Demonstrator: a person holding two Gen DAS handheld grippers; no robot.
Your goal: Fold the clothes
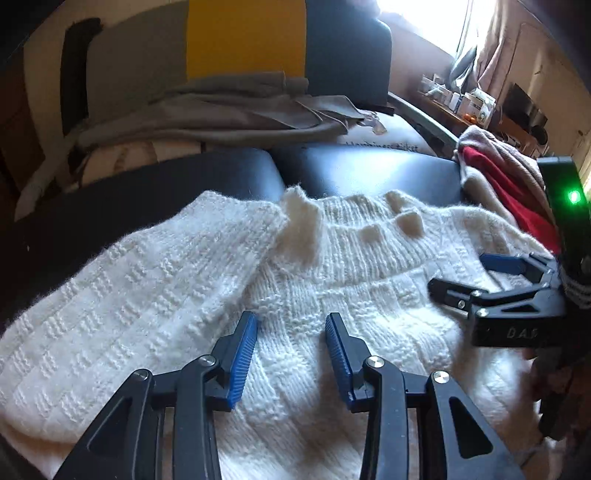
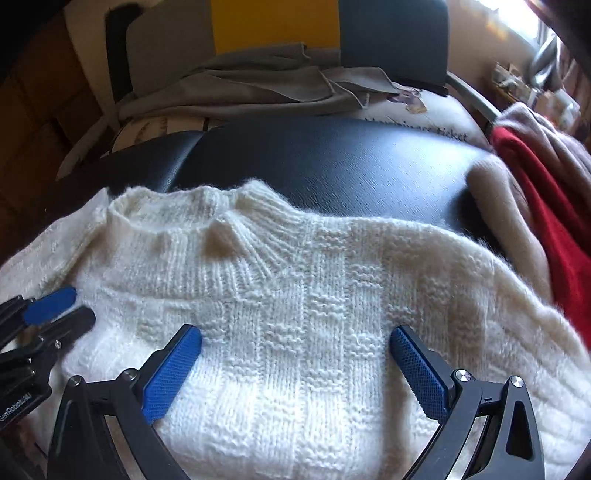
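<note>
One white knitted sweater (image 2: 295, 332), basket-weave patterned with a ribbed collar, is spread across the middle and lower frame of both views on a black padded surface (image 2: 332, 162); a sleeve is seen folded over at left in the left wrist view. Left gripper (image 1: 291, 332) and right gripper (image 2: 295, 343) are held above the knit, jaws parted, nothing clasped. Red and beige garments (image 2: 535, 192) are heaped at right; grey cloth (image 1: 229, 107) is draped behind, a bright window (image 1: 424, 22) at upper right.
</note>
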